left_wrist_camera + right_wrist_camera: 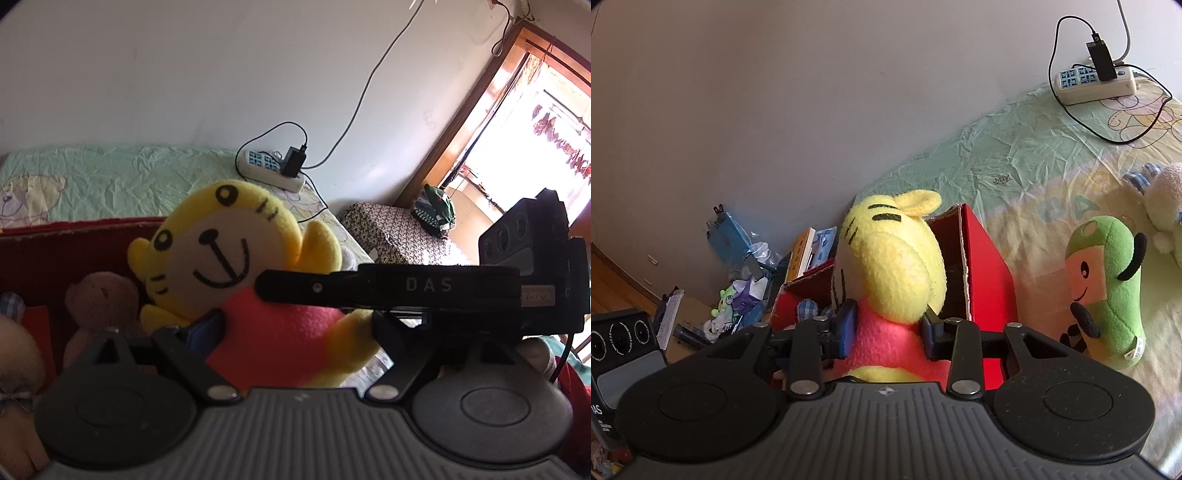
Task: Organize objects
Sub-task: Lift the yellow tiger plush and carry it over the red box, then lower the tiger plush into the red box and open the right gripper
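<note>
Clutter (738, 288) of books and bags sits on the floor at far left of the right wrist view, against the wall. Next over, red box (982, 273) stands open on the bed, a checked plush ear (805, 310) poking up inside it. Yellow tiger plush (897, 273) in a pink shirt is clamped at the torso by the right gripper (886, 332) — blue pads pressing both sides, toy held upright above the box opening, face turned away from the camera. Further right, green plush (1108, 295) lies on the bed sheet (997, 155), apart from the box; power strip (1097, 81) with a black charger sits near the wall at top right.

Left wrist view, left to right: brown teddy (99, 306) down in the red box, then the tiger plush (221, 251) facing the camera. Left gripper (295, 325) also closes on its pink torso (one blue pad shows on the left side, the other finger is behind the toy's arm). The right gripper's body (424, 288) crosses in front — its finger touching the plush's shoulder. Patterned stool (391, 229) and a sunlit doorway are at far right.
</note>
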Available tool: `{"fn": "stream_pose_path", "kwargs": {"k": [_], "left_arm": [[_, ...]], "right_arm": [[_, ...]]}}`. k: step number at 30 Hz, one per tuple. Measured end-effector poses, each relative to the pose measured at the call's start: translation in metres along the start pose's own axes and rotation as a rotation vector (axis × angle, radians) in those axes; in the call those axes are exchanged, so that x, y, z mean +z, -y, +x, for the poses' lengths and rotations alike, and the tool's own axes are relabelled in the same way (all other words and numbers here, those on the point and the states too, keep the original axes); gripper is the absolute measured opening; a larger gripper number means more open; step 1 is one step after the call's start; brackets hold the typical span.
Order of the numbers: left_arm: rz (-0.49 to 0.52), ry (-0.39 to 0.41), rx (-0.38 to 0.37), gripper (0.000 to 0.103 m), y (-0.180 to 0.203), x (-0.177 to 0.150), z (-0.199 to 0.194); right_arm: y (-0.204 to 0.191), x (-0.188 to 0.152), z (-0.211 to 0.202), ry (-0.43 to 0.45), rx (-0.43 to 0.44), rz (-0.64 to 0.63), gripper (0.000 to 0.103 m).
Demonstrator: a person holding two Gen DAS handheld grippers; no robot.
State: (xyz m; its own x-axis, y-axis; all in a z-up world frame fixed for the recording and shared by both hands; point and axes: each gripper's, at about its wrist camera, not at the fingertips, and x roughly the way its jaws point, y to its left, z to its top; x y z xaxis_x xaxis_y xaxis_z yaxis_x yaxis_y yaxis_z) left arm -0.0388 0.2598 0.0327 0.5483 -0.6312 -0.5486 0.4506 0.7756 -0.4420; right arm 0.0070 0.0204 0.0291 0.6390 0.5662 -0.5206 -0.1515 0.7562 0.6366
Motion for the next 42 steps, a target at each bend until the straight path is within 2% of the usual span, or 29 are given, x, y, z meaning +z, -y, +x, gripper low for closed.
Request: {"fn": "stream_pose_path", "kwargs": {"k": [6, 9, 16, 23, 27, 28, 32, 33, 34, 36, 42], "left_arm": [[-0.014, -0.016, -0.003, 0.085, -0.010, 0.006, 0.010], [-0.020, -0.017, 0.018, 0.087, -0.017, 0.005, 0.012], [-0.047, -0.075, 0.051, 0.086, -0.029, 0.000, 0.024], [-0.036, -0.122, 0.101, 0.088, -0.034, -0.001, 0.038], [-0.046, -0.144, 0.111, 0.089, -0.038, -0.001, 0.047], [-0.046, -0.148, 0.113, 0.089, -0.039, -0.001, 0.048], [-0.048, -0.180, 0.138, 0.088, -0.041, -0.002, 0.056], [-0.051, -0.192, 0.145, 0.084, -0.042, -0.003, 0.058], [-0.049, -0.209, 0.159, 0.080, -0.043, -0.004, 0.062], [-0.045, -0.228, 0.167, 0.082, -0.043, -0.007, 0.066], [-0.045, -0.230, 0.174, 0.082, -0.042, -0.006, 0.066]], "right_arm": [[-0.003, 0.000, 0.010, 0.017, -0.072, -0.013, 0.034], [-0.008, -0.002, 0.016, 0.033, -0.123, -0.072, 0.034], [-0.014, -0.008, 0.028, -0.049, -0.176, -0.102, 0.033], [-0.012, -0.011, 0.035, -0.080, -0.197, -0.102, 0.036], [-0.012, -0.011, 0.030, -0.063, -0.183, -0.089, 0.038], [-0.012, -0.011, 0.027, -0.051, -0.185, -0.087, 0.042], [-0.012, -0.006, 0.010, 0.035, -0.182, -0.090, 0.045], [-0.011, -0.004, 0.008, 0.055, -0.174, -0.088, 0.040], [-0.012, -0.003, 0.007, 0.072, -0.169, -0.089, 0.031], [-0.013, -0.001, 0.008, 0.088, -0.154, -0.097, 0.026], [-0.017, -0.002, 0.023, 0.083, -0.172, -0.134, 0.025]]}}
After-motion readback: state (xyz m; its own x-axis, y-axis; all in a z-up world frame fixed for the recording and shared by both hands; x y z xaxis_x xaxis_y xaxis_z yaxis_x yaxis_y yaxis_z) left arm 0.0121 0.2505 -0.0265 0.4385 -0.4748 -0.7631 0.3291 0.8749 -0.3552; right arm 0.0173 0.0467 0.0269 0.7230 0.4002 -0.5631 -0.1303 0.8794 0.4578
